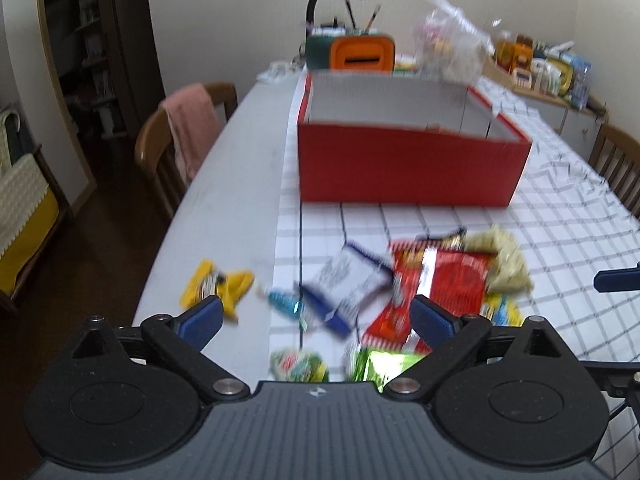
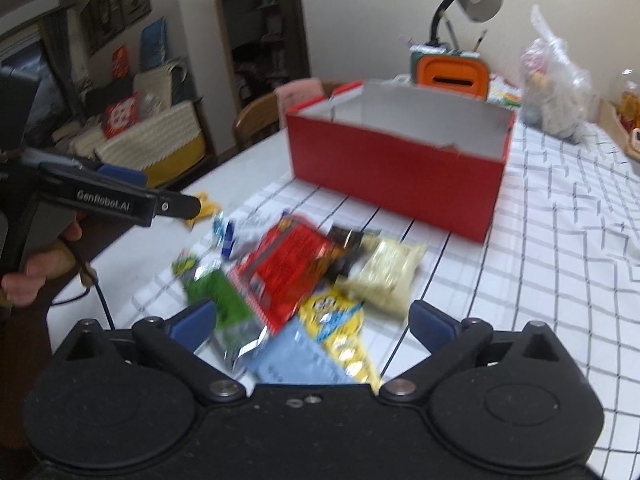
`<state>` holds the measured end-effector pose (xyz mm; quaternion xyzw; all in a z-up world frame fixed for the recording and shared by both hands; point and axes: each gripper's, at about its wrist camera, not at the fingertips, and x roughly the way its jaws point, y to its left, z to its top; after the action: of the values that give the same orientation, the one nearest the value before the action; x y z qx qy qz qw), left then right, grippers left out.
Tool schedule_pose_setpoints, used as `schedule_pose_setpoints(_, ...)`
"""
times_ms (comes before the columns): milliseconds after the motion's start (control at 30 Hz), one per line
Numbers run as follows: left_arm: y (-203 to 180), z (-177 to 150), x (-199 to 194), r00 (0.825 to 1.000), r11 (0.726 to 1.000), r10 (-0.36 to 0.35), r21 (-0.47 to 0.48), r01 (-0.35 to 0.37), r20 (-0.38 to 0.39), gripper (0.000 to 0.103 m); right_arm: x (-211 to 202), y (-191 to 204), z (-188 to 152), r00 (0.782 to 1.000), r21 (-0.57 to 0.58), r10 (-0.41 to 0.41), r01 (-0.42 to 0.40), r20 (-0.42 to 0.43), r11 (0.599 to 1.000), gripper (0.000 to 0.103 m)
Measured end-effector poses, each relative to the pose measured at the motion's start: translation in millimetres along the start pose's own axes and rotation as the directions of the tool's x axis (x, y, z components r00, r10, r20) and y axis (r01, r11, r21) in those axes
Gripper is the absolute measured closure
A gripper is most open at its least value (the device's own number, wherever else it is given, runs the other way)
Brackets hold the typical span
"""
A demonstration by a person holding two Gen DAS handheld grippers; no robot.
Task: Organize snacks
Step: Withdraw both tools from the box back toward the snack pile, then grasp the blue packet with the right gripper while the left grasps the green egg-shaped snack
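While both tools hover over the heap with nothing between their fingers, the job looks to be at its very start: no packet has yet been picked, and as far as the open top shows, the big red cardboard box with the pale grey inside (image 1: 408, 168) stands empty at the far side of the pile on the checked white cloth over the tabletop (image 1: 560, 216).

Seen from its own camera, the left gripper (image 1: 316, 316) has its blue-padded jaws spread wide, above the near left part of the heap. The right gripper (image 2: 312, 320) is likewise spread wide, above the near right part.

Counting is rough, since the pictures are smeared by motion. One large red foil bag (image 2: 288, 268) lies in the middle. One pale cream crinkled packet (image 2: 388, 272) lies touching its right side, and one small dark wrapper (image 2: 346, 242) peeps out between them. One yellow printed packet (image 2: 340, 328) and one light blue flat packet (image 2: 296, 360) lie nearest the right tool. One green foil bag (image 2: 224, 300) lies to the left. One white and blue packet (image 1: 344, 284), one small turquoise sweet (image 1: 284, 302) and one yellow packet (image 1: 218, 286) lie further left, the last apart on the bare tabletop. That makes about nine.

I judge the next move calls for choosing a packet on top of the heap, lowering a tool until its jaws straddle an edge, closing, then carrying it over the box wall.
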<state>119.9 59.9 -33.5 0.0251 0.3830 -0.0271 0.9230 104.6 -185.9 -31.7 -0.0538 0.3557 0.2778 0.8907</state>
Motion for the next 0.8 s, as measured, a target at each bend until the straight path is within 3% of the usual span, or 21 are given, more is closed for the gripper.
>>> schedule_pose_setpoints(433, 19, -17, 36, 0.989, 0.992, 0.037, -0.115, -0.054, -0.143, 0.003, 36, 17, -28, 0.988, -0.147, 0.015, -0.038, -0.157, 0.988, 0.012)
schedule_pose_setpoints(633, 23, -15, 52, 0.977, 0.982, 0.072, -0.158, -0.105, -0.203, 0.003, 42, 18, -25, 0.987, -0.190, 0.009, -0.041, -0.163, 0.981, 0.018)
schedule_pose_setpoints(800, 23, -12, 59, 0.973, 0.977, 0.065, -0.185, -0.107, -0.221, 0.004, 48, 16, -23, 0.983, -0.204, -0.004, -0.034, -0.183, 0.978, 0.022)
